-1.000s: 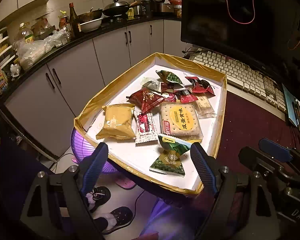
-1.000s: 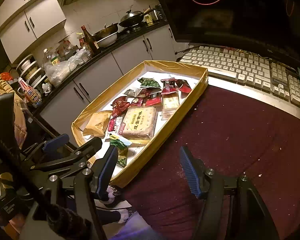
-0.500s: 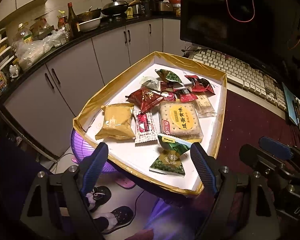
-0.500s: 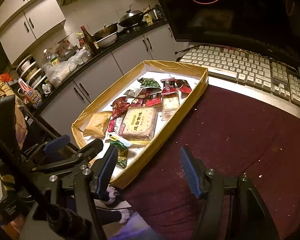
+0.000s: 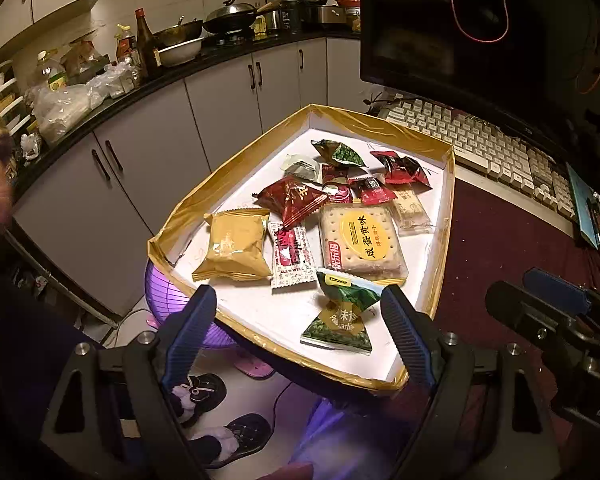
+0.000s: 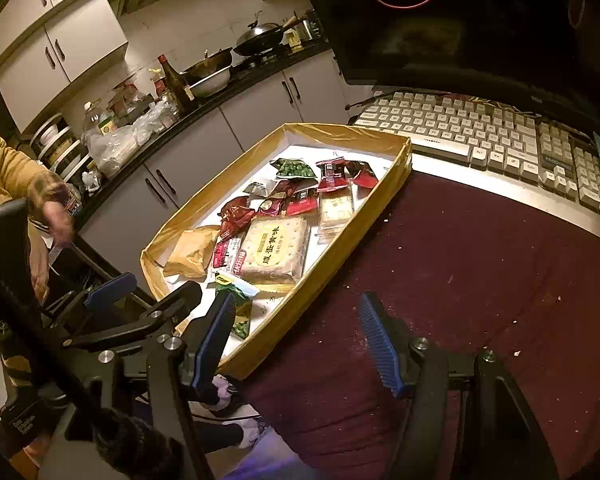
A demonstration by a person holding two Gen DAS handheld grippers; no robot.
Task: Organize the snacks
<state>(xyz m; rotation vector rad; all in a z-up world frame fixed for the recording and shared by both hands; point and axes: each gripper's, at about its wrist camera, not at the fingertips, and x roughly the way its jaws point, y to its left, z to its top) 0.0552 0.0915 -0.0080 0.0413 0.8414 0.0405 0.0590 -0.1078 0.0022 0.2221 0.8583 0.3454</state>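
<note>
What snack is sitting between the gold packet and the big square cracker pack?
A small white-and-red sachet lies between the gold packet and the cracker pack, plainest in the left wrist view.

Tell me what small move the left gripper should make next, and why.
Probably ease the left gripper forward and down onto the green pea packet. Its jaws are open and empty, and that packet lies nearest, between them, at the near end of the tray. The right gripper hangs open over the maroon cloth.

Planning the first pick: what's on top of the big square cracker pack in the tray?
Only the green pea packet, whose top edge overlaps the cracker pack at its near edge. The rest of its face is uncovered. What's beneath it can't be seen.
</note>
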